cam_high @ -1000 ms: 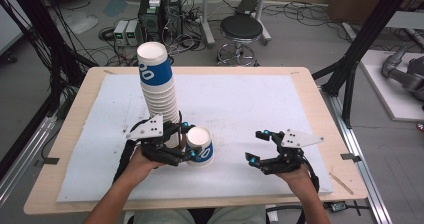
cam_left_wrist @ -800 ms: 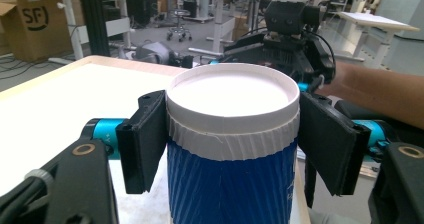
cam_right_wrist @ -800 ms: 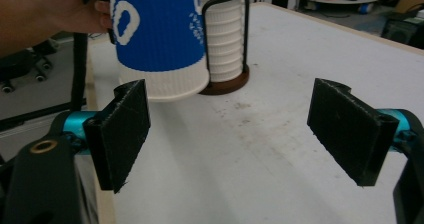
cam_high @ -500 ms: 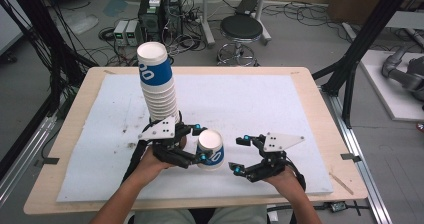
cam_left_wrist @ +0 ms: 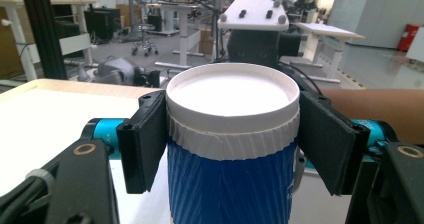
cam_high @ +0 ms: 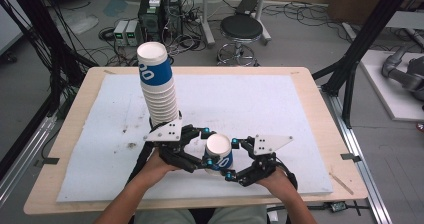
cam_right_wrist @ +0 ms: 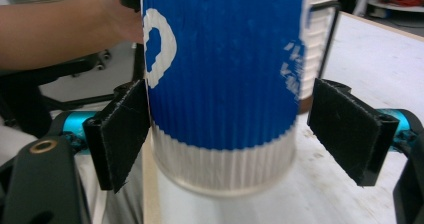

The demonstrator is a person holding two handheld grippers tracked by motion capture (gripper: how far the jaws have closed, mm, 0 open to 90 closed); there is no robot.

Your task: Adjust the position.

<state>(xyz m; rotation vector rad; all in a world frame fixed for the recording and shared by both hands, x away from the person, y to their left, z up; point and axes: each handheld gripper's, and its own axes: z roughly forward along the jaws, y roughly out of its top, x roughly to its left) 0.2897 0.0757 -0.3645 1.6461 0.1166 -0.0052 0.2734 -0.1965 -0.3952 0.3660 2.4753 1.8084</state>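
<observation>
From the high view, 1 tall stack of cups [cam_high: 159,86] stands upside down on the white mat [cam_high: 260,104] that covers the wooden table [cam_high: 320,109], and 1 single cup [cam_high: 219,153], blue with a white base, sits just in front and to the right of it, also upside down. The exact number of cups in the stack is too fine to count. 2 grippers meet at the single cup: the left gripper [cam_high: 206,146] has its jaws on either side of the cup, and the right gripper [cam_high: 231,159] reaches it from the other side. On the floor beyond the table stands 1 round stool [cam_high: 241,29].

In the left gripper view, the 2 black jaws press the cup's [cam_left_wrist: 232,149] white band, 1 on each side, pinching it.

In the right gripper view, the cup [cam_right_wrist: 225,79] stands between the 2 jaws; the one on the left touches its wall, the other stands apart from it, so this claw is spread.
</observation>
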